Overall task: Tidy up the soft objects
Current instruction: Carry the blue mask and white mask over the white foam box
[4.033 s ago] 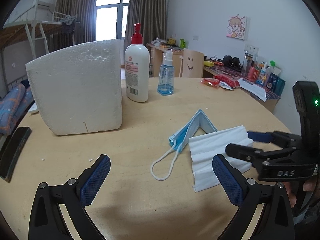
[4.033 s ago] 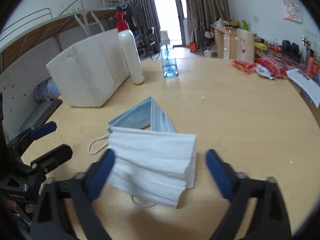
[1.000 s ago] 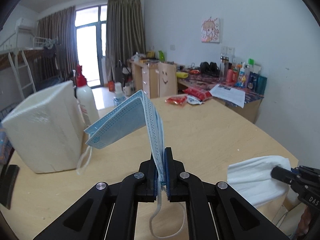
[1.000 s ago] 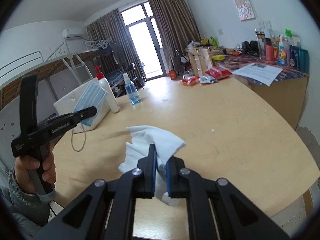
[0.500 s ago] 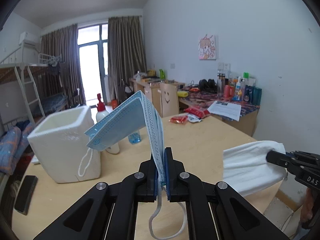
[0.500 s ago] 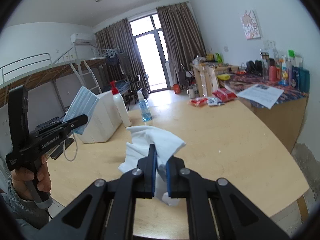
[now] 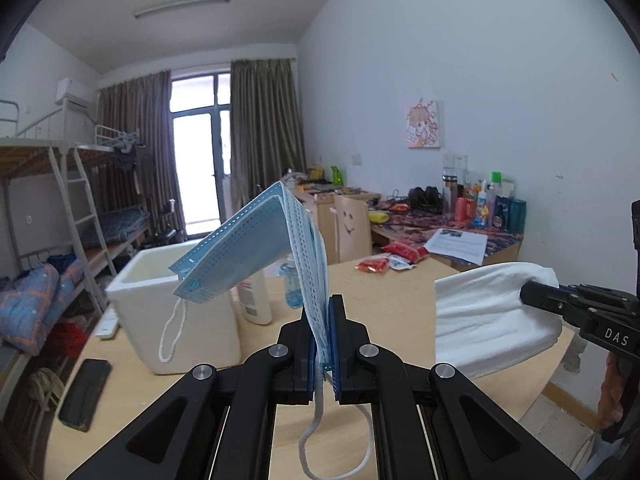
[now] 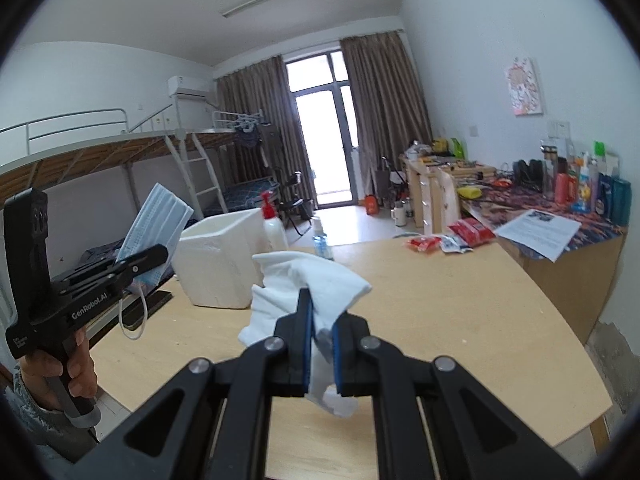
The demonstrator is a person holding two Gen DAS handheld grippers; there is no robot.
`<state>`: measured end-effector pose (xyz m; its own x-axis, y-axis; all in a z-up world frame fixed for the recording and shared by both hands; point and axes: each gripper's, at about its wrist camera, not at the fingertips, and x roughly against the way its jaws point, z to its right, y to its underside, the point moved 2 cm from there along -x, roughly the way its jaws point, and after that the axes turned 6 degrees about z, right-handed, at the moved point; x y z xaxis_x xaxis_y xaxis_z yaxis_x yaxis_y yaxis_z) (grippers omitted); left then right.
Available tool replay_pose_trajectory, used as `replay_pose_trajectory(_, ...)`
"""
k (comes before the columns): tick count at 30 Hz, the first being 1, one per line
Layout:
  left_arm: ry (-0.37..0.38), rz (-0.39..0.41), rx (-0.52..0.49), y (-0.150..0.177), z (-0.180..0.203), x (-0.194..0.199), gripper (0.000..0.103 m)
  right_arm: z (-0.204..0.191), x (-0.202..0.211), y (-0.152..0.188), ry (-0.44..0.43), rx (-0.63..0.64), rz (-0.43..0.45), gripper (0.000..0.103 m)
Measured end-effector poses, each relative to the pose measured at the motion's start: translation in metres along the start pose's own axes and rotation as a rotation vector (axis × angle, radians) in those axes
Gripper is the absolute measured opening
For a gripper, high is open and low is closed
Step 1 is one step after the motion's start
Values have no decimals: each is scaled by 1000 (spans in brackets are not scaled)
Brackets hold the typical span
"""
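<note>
Our left gripper [image 7: 321, 344] pinches the blue mask [image 7: 256, 248] at center frame above the table [image 7: 400, 300], while our right gripper [image 8: 321, 344] clamps the white cloth [image 8: 308, 280] at center, both lifted.

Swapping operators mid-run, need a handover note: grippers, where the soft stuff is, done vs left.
Left gripper: shut on the blue face mask, held in the air above the table; one ear loop hangs below the gripper.
Right gripper: shut on the white folded cloth, also off the table.
White foam box: open-topped, on the table's left side beside the pump bottle and the small spray bottle.
Done: both soft items picked up.
Left: set them down; the foam box looks the likely place, though that is a guess.
</note>
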<state>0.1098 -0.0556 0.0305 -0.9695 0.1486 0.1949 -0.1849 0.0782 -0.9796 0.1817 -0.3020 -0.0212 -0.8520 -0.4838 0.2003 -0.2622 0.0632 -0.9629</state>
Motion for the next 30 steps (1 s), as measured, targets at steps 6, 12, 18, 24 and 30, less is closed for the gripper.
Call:
replay_pose_trajectory(6,-61,14,6,2,-19,17,6,-25,-10,-4,-69,32,5,11)
replay_pose_trajectory(12,-143,13,26,6,-39,34,6,-53,-25,-6,-158,62,-3,11)
replay_pose_trajectory(18,-225,13,42,15,-60,53,6,-81,-33,-2,-240,95,-7,11)
replay_pose_trajectory(24,-292,18,55,20,-77,70,6,-106,-40,2,-314,123,-14,11)
replay_pose_trajectory(30,-327,17,64,30,-87,81,6,-123,-46,5,-360,139,-24,11)
